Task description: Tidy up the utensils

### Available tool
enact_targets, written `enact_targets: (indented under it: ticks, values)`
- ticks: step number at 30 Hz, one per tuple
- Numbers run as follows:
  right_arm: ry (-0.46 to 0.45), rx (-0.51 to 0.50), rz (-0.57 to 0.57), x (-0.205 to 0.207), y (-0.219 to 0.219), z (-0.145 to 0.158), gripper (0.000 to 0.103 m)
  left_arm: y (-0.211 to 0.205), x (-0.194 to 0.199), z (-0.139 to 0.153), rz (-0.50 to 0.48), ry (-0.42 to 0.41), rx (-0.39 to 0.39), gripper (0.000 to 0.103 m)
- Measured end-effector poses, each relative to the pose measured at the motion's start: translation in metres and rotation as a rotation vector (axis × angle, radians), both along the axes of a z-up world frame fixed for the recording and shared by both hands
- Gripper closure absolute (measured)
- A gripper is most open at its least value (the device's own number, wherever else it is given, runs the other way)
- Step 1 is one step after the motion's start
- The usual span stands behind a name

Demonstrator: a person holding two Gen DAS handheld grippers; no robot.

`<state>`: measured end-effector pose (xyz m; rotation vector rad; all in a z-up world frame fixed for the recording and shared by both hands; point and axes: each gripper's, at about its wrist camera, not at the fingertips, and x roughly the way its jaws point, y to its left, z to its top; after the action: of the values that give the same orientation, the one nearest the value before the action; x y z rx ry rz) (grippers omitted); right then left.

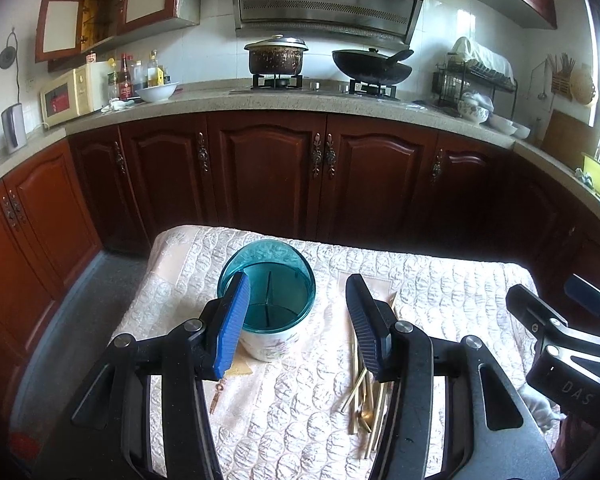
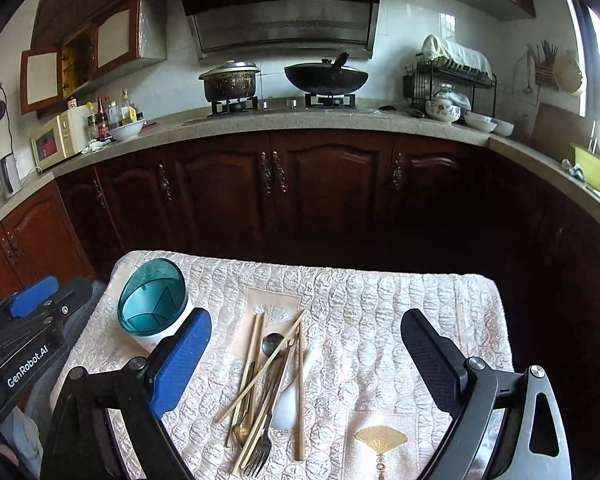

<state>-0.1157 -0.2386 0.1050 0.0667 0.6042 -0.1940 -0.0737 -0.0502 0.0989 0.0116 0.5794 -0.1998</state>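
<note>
- Left tool [image 1: 298, 320]: jaws wide apart, nothing between the pads, above the bench.
- Right tool [image 2: 306, 360]: jaws spread wide, empty, also clear of the cloth [image 2: 400, 320].
- Holder [image 1: 267, 300]: teal, divided cup with white base, upright on the cloth; in the left view it sits at about 11 o'clock of the left tool, partly behind the blue pad.
- Utensils [image 2: 268, 384]: loose pile of chopsticks, a spoon, a fork and a white spoon, flat on the cloth between the right tool's fingers; holder lies at 10 o'clock from the pile, apart from it.
- Small key [image 1: 216, 394] on the cloth, near the holder's base at 7 o'clock.
- Beyond the bench, 12 o'clock: dark cabinets, a pot [image 2: 230, 80] and wok [image 2: 326, 76] on the stove.
</note>
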Motion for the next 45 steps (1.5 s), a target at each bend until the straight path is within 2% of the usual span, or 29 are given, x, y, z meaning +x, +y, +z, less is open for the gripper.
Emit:
enact_targets:
  ticks: [8,18,45]
  values:
    - [-0.011,0.021,-0.006,-0.0012,-0.0003,0.0024,0.008,0.0007,-0.0028,0.0031,-0.008,-0.009,-0.006,0.054]
    - [-0.018,-0.010,0.001,-0.0023,0.0049,0.0042,0.008,-0.0011,-0.0042,0.0042,-0.009,-0.009,-0.004,0.054]
    - [-0.009,0.000,0.004,0.0020,0.0048,0.0045,0.008,0.0018,-0.0043,0.0029,-0.012,-0.010,-0.001,0.054]
